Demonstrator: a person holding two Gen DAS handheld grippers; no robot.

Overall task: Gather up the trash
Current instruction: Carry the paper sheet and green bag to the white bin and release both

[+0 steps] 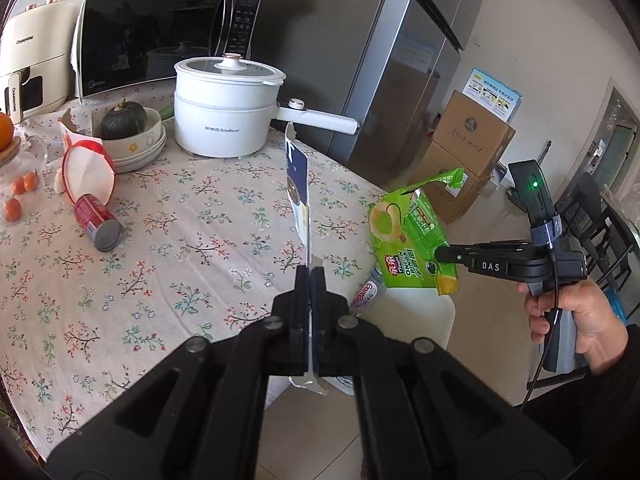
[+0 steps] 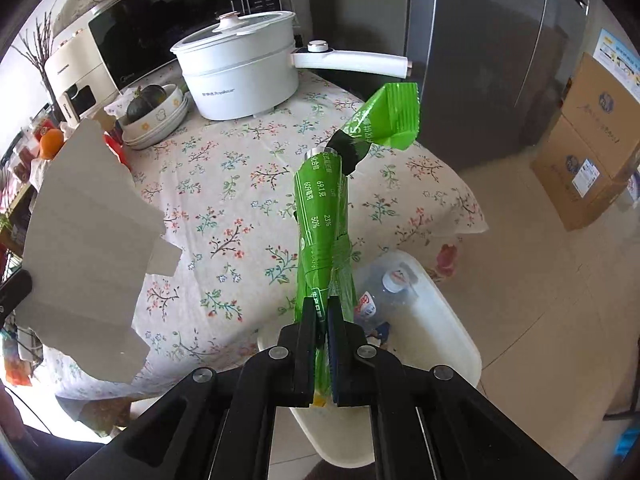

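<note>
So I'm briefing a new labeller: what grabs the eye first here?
Each gripper pinches a piece of trash: the left gripper a torn card wrapper, the right gripper a green snack bag. Below the table edge waits a white bin; a red can lies on the tablecloth.

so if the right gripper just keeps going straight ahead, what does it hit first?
Likely the floral tablecloth on the table edge; the right gripper, shut on the green wrapper, points over it. Depth is unclear.

floral-cloth table (image 1: 192, 216) | steel fridge (image 1: 404, 64) | beige tile floor (image 2: 540, 312)
</note>
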